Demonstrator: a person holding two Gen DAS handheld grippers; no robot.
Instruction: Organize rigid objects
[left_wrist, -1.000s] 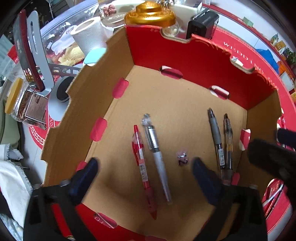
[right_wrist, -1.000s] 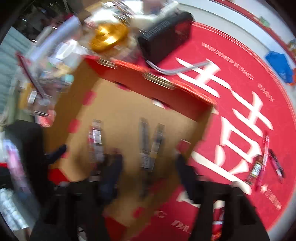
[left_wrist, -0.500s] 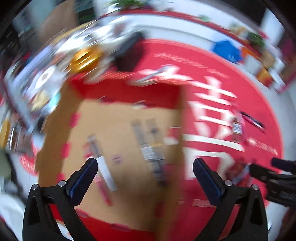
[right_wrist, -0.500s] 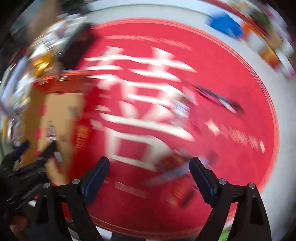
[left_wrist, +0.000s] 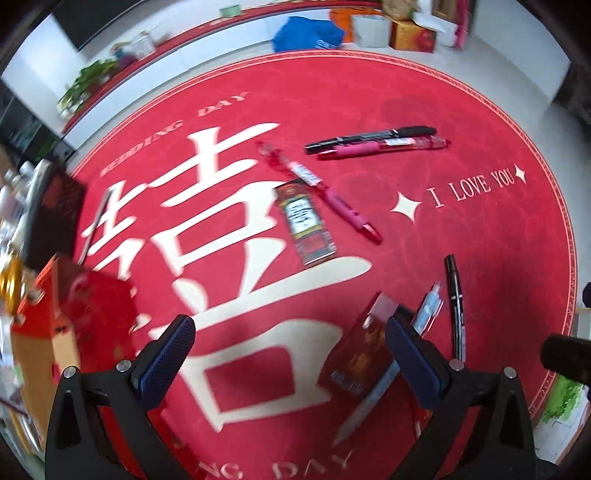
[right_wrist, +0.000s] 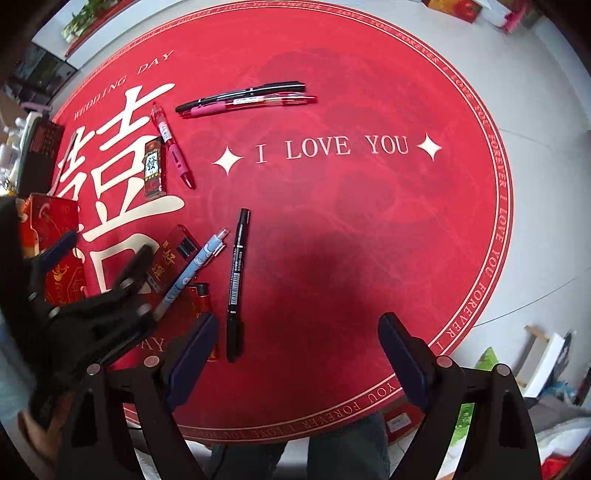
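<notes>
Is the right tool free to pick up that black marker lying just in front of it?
Probably yes. The right tool is open and empty, and the black marker lies alone on the red mat, just beside its left finger, with nothing covering it.

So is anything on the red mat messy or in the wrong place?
Yes. Pens lie scattered at different angles: a black marker, a blue pen, a red pen and a pair farther off. Two small boxes and a lighter lie loose too. Nothing looks broken.
</notes>
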